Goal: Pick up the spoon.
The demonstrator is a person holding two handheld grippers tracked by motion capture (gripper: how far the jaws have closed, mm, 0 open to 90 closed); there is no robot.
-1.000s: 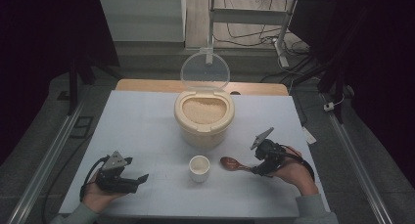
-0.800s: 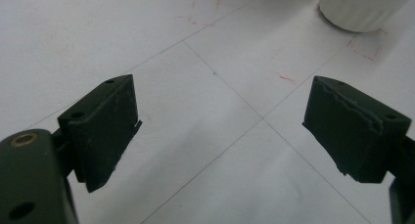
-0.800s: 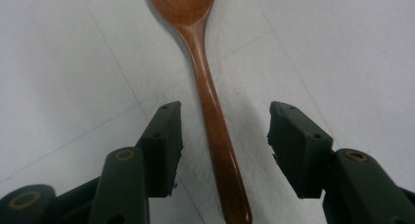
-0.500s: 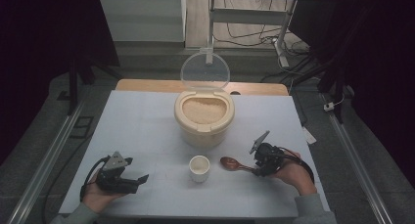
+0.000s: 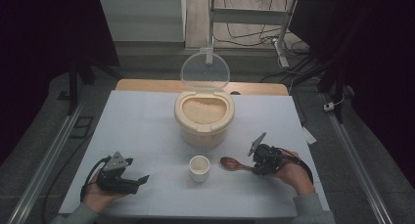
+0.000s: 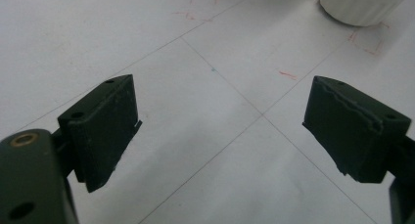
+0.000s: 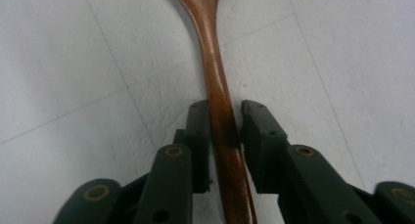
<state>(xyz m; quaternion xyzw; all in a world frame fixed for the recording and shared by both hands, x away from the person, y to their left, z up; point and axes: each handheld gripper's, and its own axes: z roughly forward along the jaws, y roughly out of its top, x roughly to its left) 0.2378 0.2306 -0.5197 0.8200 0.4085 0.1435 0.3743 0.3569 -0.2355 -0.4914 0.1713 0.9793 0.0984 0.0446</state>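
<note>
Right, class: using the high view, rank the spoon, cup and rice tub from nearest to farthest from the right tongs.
1. Spoon: lying on the table with its handle between the right tongs.
2. Cup: just past the spoon's bowl, toward the table's middle.
3. Rice tub: farther back, centre, lid open.

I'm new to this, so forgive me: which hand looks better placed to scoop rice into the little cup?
Probably the right: the right gripper has its jaws closed around the wooden spoon handle, near the cup. The left gripper is open, holding nothing.
</note>
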